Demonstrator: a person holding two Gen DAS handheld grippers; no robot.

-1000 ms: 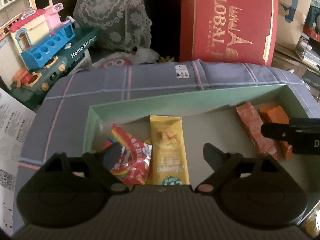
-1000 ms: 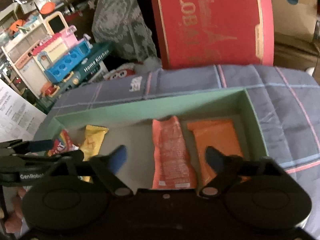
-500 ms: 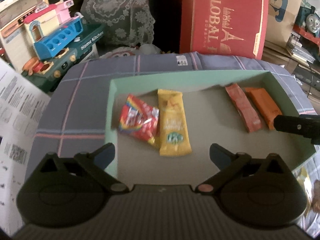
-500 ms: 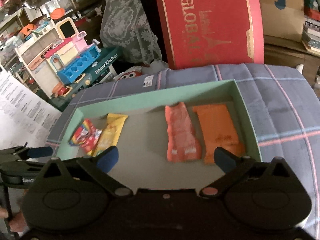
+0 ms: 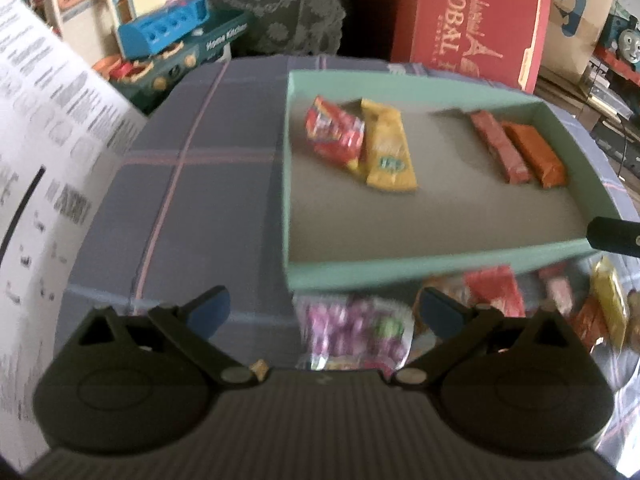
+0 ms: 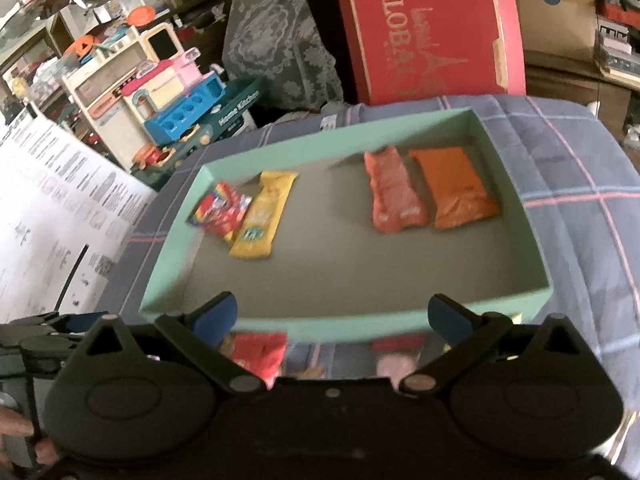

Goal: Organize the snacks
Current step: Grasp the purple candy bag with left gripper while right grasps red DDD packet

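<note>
A green box lies on a plaid cloth. Inside lie a red rainbow packet, a yellow mango bar, a red-pink packet and an orange packet. Loose snacks lie in front of the box: a purple packet, a red packet and a yellow one. My left gripper is open and empty above the purple packet. My right gripper is open and empty over the box's near wall.
A red "Global" box stands behind the green box. A toy kitchen set sits at the back left. A printed white sheet stands at the left. The cloth left of the box is bare.
Both grippers have pulled back from the box toward the near side, both open throughout. The loose snacks in front of the box have come into view.
</note>
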